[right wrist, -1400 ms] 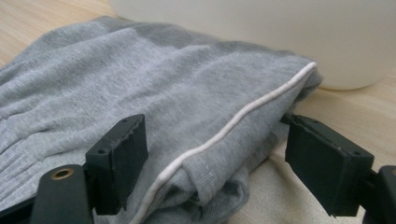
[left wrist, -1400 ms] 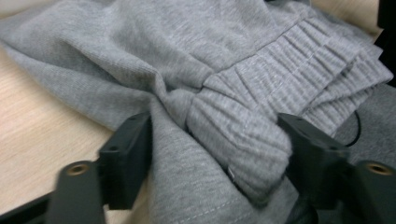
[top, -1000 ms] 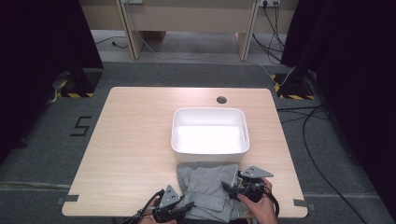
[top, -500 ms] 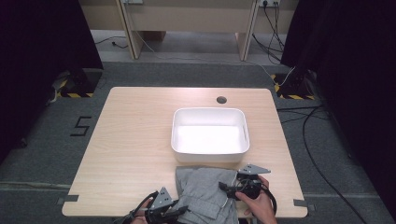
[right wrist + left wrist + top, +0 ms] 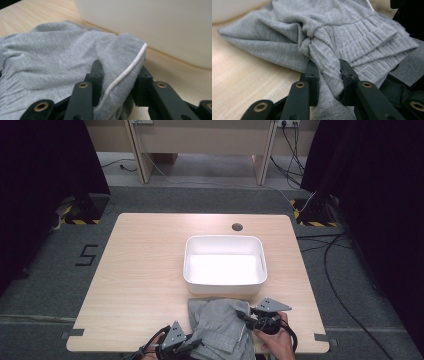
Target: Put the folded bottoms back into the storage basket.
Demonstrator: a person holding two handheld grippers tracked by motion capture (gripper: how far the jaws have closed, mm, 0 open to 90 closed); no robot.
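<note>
A crumpled grey garment (image 5: 220, 327) lies at the table's near edge, just in front of a white bin (image 5: 225, 239). My left gripper (image 5: 196, 346) is at the garment's near left side. In the left gripper view, my left gripper (image 5: 328, 68) is shut on a bunched fold of the ribbed fabric (image 5: 352, 42); its jaws have just been closing. My right gripper (image 5: 244, 316) is at the garment's right side. In the right gripper view, my right gripper (image 5: 120, 72) has just closed and pinches a fold with a white seam (image 5: 130, 67).
The wooden table (image 5: 145, 270) has a round cable hole (image 5: 237, 227) behind the bin. The bin's wall (image 5: 160, 27) rises right behind the fold held on the right. A hand (image 5: 277, 345) holds the right gripper at the table's front edge.
The left gripper has slid a little to the left along the front edge. The garment's near left part has bunched toward it. The right gripper has stayed in place.
</note>
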